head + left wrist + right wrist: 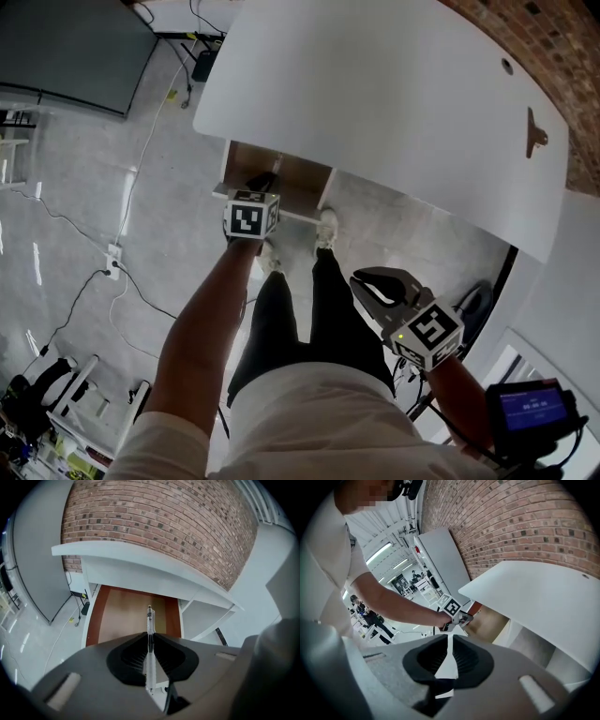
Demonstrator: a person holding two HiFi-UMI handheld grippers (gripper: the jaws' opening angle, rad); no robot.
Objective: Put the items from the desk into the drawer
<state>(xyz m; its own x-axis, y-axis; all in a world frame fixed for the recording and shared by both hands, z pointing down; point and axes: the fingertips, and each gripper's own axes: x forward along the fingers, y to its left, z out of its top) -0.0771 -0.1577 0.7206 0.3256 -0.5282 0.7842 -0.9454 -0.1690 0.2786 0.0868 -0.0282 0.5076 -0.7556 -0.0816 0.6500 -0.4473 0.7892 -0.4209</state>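
Brick wall backs the white desk (pixel 394 103); its open drawer (pixel 126 616) lies just ahead of and below the left claw (pixel 150 637), which pinches a pen (pixel 150 620) pointing forward along the jaws. Farther off, the right claw (pixel 449 639) is closed and empty.

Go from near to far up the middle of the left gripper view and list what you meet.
The left gripper shut on the pen → the open drawer with its wooden bottom → the white desk top → the brick wall.
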